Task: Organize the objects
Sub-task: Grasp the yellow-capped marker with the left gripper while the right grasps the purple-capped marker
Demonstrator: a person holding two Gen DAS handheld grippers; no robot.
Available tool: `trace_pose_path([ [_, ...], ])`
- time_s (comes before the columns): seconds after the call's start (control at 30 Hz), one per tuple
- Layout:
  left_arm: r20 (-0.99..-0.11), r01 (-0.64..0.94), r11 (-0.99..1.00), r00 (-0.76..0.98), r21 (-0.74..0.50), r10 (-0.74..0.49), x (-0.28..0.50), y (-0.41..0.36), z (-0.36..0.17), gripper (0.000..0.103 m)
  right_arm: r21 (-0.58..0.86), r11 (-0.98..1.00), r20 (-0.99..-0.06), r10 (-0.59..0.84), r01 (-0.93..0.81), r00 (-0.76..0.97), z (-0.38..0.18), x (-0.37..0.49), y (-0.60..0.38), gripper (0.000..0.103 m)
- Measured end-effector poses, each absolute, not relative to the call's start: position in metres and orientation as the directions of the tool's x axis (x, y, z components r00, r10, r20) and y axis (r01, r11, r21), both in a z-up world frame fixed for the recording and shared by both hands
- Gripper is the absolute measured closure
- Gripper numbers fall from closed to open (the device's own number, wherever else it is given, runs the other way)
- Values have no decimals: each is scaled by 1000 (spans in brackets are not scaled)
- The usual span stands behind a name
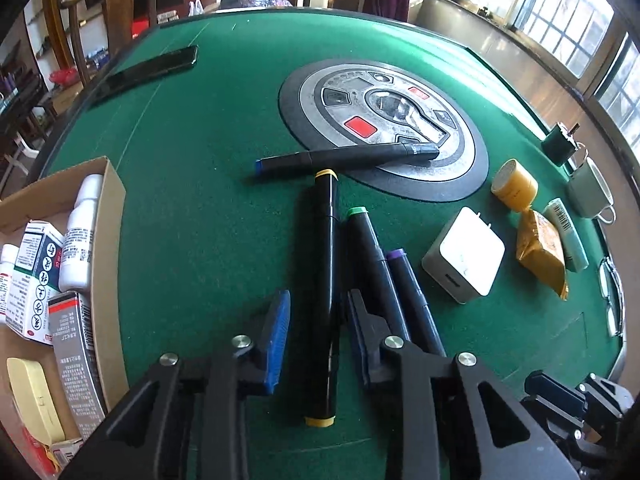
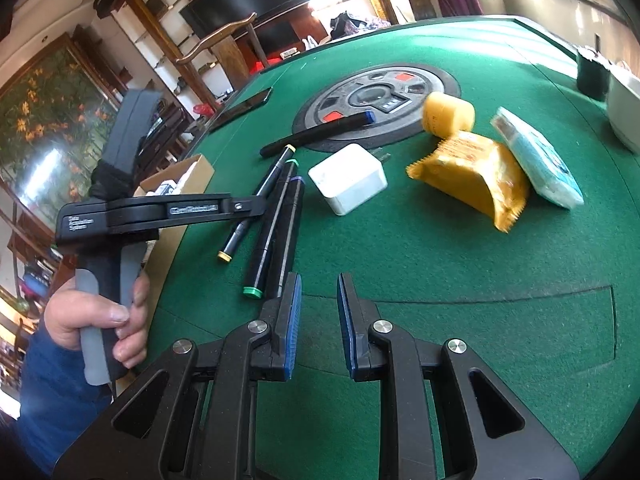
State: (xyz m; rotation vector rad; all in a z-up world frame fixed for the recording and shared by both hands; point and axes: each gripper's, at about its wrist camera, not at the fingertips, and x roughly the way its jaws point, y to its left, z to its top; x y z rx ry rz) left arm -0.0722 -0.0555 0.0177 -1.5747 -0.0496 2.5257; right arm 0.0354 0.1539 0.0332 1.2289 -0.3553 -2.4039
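1. You were at the pick-up step of sorting the markers: the left gripper (image 1: 319, 296) pointed steeply down over the yellow-capped marker (image 1: 318, 248), which lay flat on the green felt just below the round centre panel (image 1: 320, 94), its far cap nearly at the panel's rim.
2. That claw stood narrowly astride the marker's barrel. A sliver of felt showed between the left pad and the barrel, so I judged the claw not yet pinching.
3. The right gripper (image 2: 319, 280) was drawn in about as far as it goes, nothing between its pads, and hovered over bare felt on the near side of the panel, away from the markers.
4. The green-capped marker (image 1: 366, 244) and the purple-capped marker (image 1: 408, 280) lay side by side just right of the yellow one, below the panel; the blue-capped marker (image 1: 344, 157) rested across the panel's near rim.
5. The cardboard box (image 1: 114, 208), already stocked with bottles and cartons, sat well to the left of the panel.
6. Next, you probably needed to finish the squeeze squarely on the barrel, keep the right finger clear of the green-capped neighbour, then lift straight up before carrying, likely toward the box.
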Motion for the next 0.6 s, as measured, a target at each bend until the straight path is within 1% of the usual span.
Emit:
trace_pose_path([
  [0.07, -885, -122, -985, -436, -119, 161, -66, -58, 17, 87, 373, -891, -724, -453, 257, -520, 35, 31, 145, 85],
  [0.2, -876, -99, -981, -442, -167, 194, -47, -69, 15, 88, 274, -914, -771, -395, 300, -500, 33, 18, 118, 85],
  [0.27, -871, -97, -981, -451, -170, 195, -38, -70, 15, 88, 235, -914, -784, -380, 332, -491, 33, 13, 104, 85],
  [0.37, -869, -106, -980, -453, -170, 200, -34, -70, 14, 88, 149, -928, -804, -315, 342, -504, 31, 4, 86, 85],
  [0.47, -867, -114, -979, -454, -172, 205, -35, -70, 15, 87, 124, -933, -821, -288, 339, -493, 27, -7, 77, 85],
  [0.6, -864, -121, -981, -467, -149, 189, -35, -66, 14, 87, 72, -944, -836, -233, 322, -497, 20, -20, 73, 88],
])
